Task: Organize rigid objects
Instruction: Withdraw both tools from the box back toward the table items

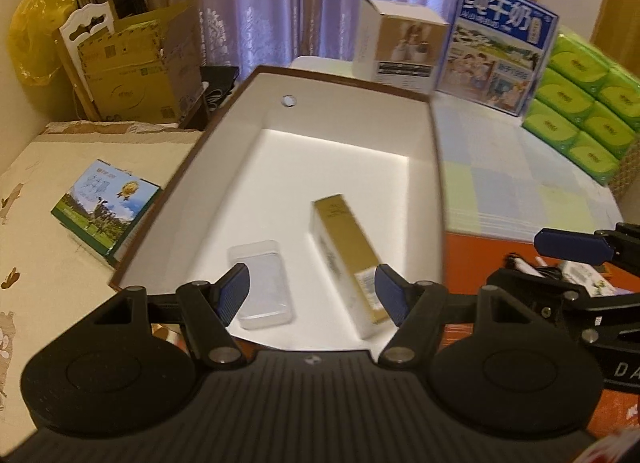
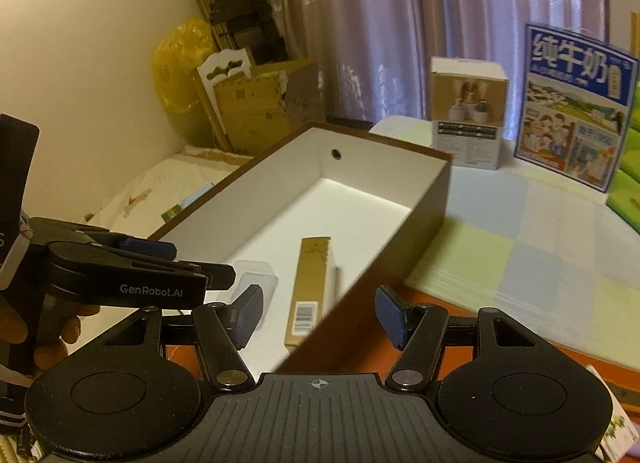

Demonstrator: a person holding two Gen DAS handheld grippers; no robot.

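We hold the left gripper point(image 1: 312, 295) and the right gripper point(image 2: 318, 315) above the near end of the white-lined box point(image 1: 434, 167), both released and grasping nothing. Inside it lie a gold carton point(image 1: 352, 263) and, just beside it, a clear plastic case point(image 1: 264, 287). The carton looks light and stiff, so we would pinch its long sides near the middle. The case seems slick and shallow; we would grip across its narrow width, gently.

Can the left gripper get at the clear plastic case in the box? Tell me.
Probably yes. The left gripper hangs open over the open-topped box, and the clear case lies flat below it, apart from the gold carton, nothing covering it.
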